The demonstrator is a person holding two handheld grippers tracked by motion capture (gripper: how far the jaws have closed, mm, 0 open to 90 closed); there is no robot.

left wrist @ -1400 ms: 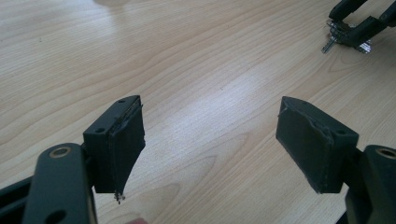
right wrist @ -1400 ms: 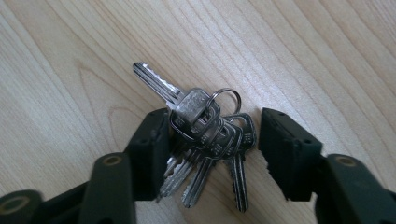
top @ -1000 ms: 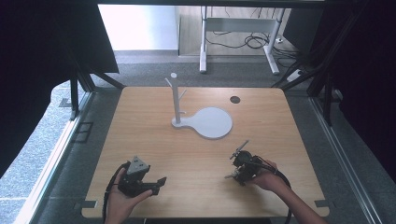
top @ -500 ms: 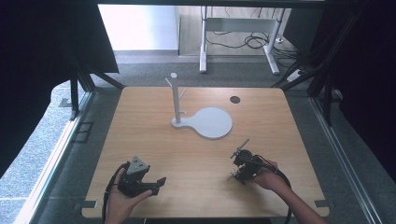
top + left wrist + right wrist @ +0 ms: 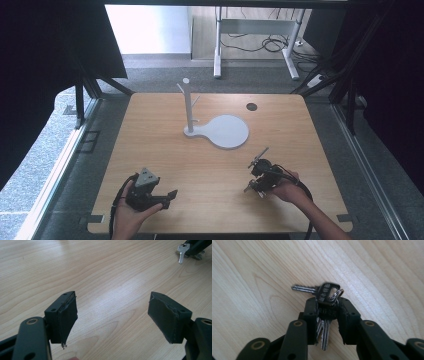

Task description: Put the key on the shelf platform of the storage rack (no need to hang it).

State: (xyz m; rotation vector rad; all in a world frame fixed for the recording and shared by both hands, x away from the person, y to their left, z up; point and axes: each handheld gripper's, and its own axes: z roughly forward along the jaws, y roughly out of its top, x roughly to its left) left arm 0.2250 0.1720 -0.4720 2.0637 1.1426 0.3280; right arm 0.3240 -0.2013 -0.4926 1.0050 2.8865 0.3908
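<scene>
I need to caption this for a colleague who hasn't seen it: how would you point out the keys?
Start at the wooden table and go to its near right part, where the right gripper is held low. The bunch of keys is clamped between its jaws: silver keys on a split ring, the one metal thing near the black grippers and white stand.
</scene>
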